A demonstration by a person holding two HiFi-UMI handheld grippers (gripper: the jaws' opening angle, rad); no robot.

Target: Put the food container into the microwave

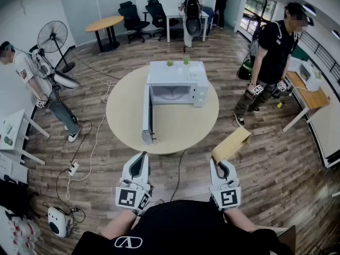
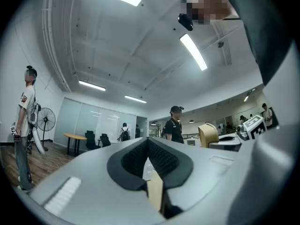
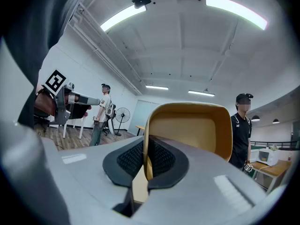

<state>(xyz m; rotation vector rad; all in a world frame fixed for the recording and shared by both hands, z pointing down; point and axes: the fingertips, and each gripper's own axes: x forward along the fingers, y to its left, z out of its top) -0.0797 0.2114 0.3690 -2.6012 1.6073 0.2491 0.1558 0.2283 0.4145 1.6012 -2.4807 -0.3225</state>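
A white microwave (image 1: 175,84) stands on the round beige table (image 1: 180,129), and its door (image 1: 147,116) hangs wide open to the left. The chamber looks empty. My right gripper (image 1: 223,166) (image 3: 146,156) is shut on the rim of a tan food container (image 1: 231,144) (image 3: 190,125), held in the air off the table's near right edge. The container (image 2: 208,135) also shows in the left gripper view. My left gripper (image 1: 139,162) (image 2: 149,161) hovers near my body, short of the table's front edge, shut with nothing in it.
One person (image 1: 276,52) stands right of the table, another (image 1: 32,78) at the left by a fan (image 1: 53,36). Cables (image 1: 90,142) and a power strip (image 1: 73,168) lie on the floor at the left. Two small plants (image 1: 178,62) sit on the microwave.
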